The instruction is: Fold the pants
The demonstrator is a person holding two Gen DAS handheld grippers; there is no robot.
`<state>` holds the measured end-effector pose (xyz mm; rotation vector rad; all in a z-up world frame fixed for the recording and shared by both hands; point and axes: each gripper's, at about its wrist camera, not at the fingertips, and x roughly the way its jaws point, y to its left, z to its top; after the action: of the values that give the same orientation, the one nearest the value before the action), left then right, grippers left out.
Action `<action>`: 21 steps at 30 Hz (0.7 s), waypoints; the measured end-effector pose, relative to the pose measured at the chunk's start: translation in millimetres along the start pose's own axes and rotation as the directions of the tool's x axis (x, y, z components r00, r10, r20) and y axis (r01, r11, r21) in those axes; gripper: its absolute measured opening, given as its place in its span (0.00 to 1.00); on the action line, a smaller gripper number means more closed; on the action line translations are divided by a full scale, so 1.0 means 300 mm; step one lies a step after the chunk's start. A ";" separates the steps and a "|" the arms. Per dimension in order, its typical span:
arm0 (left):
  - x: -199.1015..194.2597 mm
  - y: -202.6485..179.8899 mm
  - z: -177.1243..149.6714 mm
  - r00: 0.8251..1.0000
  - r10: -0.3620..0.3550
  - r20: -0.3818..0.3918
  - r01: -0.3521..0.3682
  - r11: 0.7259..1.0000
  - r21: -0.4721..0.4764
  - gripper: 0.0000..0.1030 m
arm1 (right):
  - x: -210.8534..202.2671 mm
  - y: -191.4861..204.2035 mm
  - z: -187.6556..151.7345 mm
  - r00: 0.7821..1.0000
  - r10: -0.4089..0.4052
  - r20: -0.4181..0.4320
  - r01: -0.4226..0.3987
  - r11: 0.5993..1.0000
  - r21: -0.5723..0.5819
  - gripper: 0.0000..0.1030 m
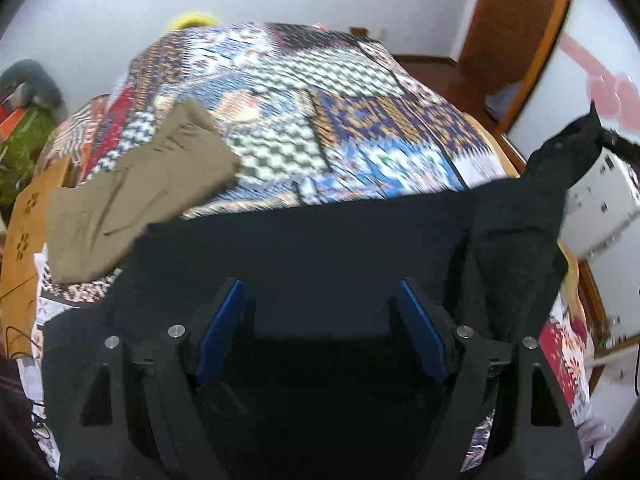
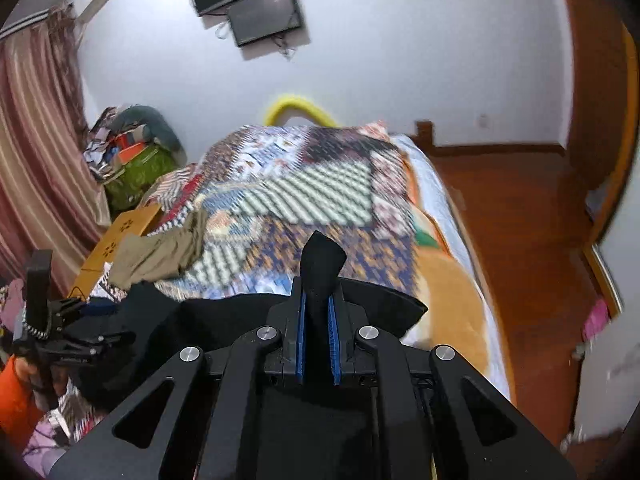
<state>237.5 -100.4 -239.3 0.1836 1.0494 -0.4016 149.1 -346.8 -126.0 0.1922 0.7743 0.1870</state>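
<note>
While the fold is not yet made, the items stand as follows.

Black pants [image 1: 304, 248]: spread across the near edge of the bed, one corner raised at the right, probably so the cloth can be carried over into a fold.

Right tool [image 2: 317, 344]: blue pads closed tight on a bunched corner of the black pants, which pokes up beyond the fingertips; held above the bed, seemingly to keep that corner clear of the quilt.

Left tool [image 1: 320, 332]: blue pads wide apart, hovering over the dark cloth at the near left with nothing between them; likely placed to take the opposite corner.

Patchwork quilt [image 1: 320, 100]: covers the bed and serves as the folding surface; far half bare.

Olive-brown pants [image 1: 136, 192]: lying crumpled at the left edge of the bed, just beside the black pair, apparently set aside.

Wooden floor [image 2: 520, 220]: right of the bed.
</note>
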 end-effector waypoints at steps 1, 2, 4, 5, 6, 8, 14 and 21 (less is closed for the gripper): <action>0.008 -0.019 -0.009 1.000 -0.005 -0.010 0.005 1.000 0.010 0.76 | -0.015 -0.026 -0.044 1.000 -0.015 -0.014 0.015 1.000 0.018 0.08; 0.013 -0.035 -0.019 1.000 -0.010 -0.018 0.010 1.000 0.017 0.76 | -0.025 -0.048 -0.082 0.999 -0.025 -0.029 0.026 0.999 0.034 0.08; 0.028 -0.064 -0.038 0.999 -0.017 -0.037 0.018 0.999 0.027 0.76 | -0.030 -0.086 -0.156 0.997 -0.036 -0.065 0.041 0.996 0.074 0.08; 0.035 -0.075 -0.048 0.999 -0.019 -0.045 0.020 0.999 0.031 0.76 | -0.028 -0.102 -0.189 0.996 -0.035 -0.082 0.043 0.995 0.093 0.08; 0.043 -0.085 -0.057 0.998 -0.017 -0.052 0.019 0.999 0.034 0.76 | -0.022 -0.124 -0.235 0.994 -0.030 -0.104 0.042 0.992 0.122 0.09; 0.057 -0.103 -0.075 0.998 -0.002 -0.065 0.005 0.999 0.044 0.76 | -0.015 -0.152 -0.300 0.990 -0.024 -0.140 0.047 0.985 0.164 0.11; 0.052 -0.099 -0.093 0.998 0.005 -0.058 -0.005 1.000 0.010 0.78 | 0.010 -0.182 -0.428 0.969 -0.030 -0.243 0.084 0.973 0.213 0.20; 0.046 -0.104 -0.109 0.999 0.022 -0.045 -0.023 1.000 -0.010 0.79 | -0.080 -0.239 -0.340 0.977 -0.108 -0.182 0.140 0.975 0.173 0.32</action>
<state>204.5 -121.3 -265.9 0.1957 1.0924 -0.3734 67.0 -411.2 -198.3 0.3057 0.9729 0.0113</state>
